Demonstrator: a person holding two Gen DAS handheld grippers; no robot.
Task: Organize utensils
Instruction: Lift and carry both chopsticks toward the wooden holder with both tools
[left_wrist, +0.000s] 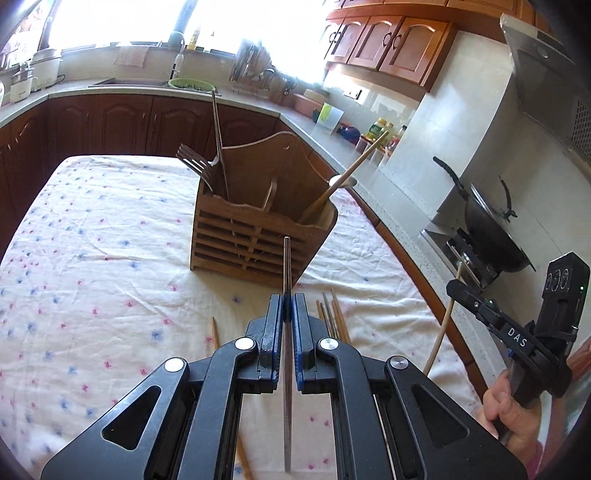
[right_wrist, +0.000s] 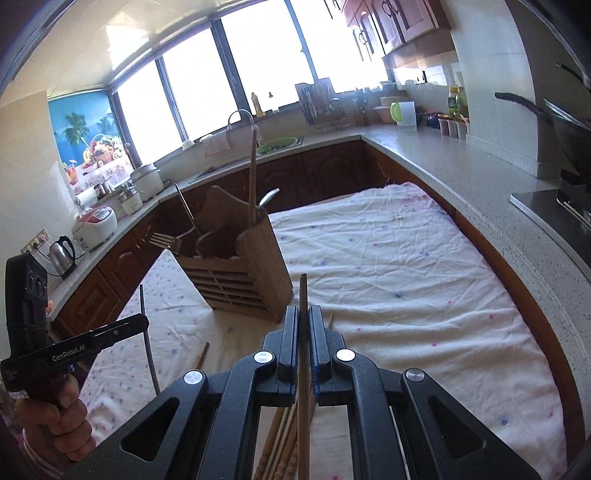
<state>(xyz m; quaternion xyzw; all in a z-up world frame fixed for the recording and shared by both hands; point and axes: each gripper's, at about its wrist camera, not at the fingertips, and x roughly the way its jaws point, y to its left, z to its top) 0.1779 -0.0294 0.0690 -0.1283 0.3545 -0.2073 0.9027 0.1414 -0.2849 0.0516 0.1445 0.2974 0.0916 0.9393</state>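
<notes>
A utensil holder (left_wrist: 258, 236) is standing on the counter (left_wrist: 92, 240), with loose chopsticks (left_wrist: 332, 317) lying just before it.

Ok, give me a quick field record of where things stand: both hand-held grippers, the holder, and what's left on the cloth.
left hand-held gripper: shut on a dark metal chopstick
right hand-held gripper: shut on a wooden chopstick
wooden holder: upright on the floral cloth
holder contents: fork, spoon, chopsticks
loose chopsticks: lying on the cloth near the grippers
</notes>
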